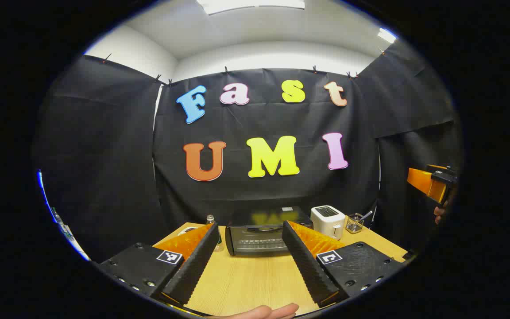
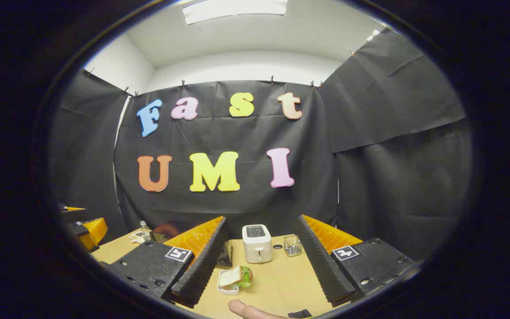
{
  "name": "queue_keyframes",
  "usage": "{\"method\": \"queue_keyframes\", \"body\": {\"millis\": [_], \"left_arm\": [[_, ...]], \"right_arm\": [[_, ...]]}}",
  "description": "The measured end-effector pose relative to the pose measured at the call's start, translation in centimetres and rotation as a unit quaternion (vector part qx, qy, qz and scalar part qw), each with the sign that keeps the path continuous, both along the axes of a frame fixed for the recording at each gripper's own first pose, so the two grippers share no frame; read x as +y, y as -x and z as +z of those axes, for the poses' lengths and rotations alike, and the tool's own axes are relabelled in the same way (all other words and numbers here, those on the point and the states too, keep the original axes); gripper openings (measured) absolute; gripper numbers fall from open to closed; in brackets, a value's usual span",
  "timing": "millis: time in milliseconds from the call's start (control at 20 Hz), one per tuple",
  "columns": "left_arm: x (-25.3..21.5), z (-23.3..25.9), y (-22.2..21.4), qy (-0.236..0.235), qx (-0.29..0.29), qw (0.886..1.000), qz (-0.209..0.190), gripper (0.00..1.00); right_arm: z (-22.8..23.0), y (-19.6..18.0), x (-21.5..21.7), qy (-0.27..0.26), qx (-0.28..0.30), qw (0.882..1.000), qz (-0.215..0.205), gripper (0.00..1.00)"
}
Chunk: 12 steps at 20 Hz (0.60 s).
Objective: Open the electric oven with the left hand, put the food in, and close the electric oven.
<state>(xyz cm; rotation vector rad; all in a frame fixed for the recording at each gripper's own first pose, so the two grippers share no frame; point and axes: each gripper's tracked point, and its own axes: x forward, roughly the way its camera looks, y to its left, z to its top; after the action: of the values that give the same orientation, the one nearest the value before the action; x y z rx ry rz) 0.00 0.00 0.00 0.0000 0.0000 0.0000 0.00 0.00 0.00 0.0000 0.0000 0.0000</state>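
Note:
The black electric oven (image 1: 257,237) stands at the back of the wooden table (image 1: 246,288), its glass door closed. My left gripper (image 1: 250,226) hovers in front of it, open and holding nothing. In the right gripper view the food, a sandwich with lettuce on a small white dish (image 2: 235,279), lies on the table (image 2: 281,285) between the fingers of my open right gripper (image 2: 261,219), below them. A dark corner of the oven (image 2: 226,253) peeks out behind the left finger. The right gripper (image 1: 432,184) also shows raised at the far right of the left gripper view.
A white toaster (image 1: 328,221) and a wire utensil holder (image 1: 354,223) stand right of the oven, a small bottle (image 1: 210,219) left of it. Black cloth walls close in the table. The left gripper (image 2: 89,230) shows at the left of the right gripper view.

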Motion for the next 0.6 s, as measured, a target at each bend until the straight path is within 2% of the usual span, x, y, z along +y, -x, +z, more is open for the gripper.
{"method": "queue_keyframes", "body": {"millis": [350, 500, 550, 600], "left_arm": [[-0.9, 0.2, 0.4, 0.003, -0.003, 1.0, -0.01, 0.95], [-0.1, 1.3, 0.4, 0.005, -0.026, 1.0, 0.006, 0.95], [-0.4, 1.4, 0.4, 0.001, -0.031, 1.0, 0.004, 0.95], [-0.6, 1.3, 0.5, 0.001, -0.03, 1.0, 0.002, 0.95]], "right_arm": [[0.5, 0.6, -1.2, 0.003, -0.013, 1.0, -0.003, 0.9], [0.7, 0.7, -1.6, -0.011, -0.016, 1.0, 0.0, 0.9], [0.8, 0.6, -1.7, -0.015, -0.017, 1.0, 0.0, 1.0], [0.8, 0.6, -2.0, -0.017, -0.017, 1.0, -0.001, 0.9]]}}
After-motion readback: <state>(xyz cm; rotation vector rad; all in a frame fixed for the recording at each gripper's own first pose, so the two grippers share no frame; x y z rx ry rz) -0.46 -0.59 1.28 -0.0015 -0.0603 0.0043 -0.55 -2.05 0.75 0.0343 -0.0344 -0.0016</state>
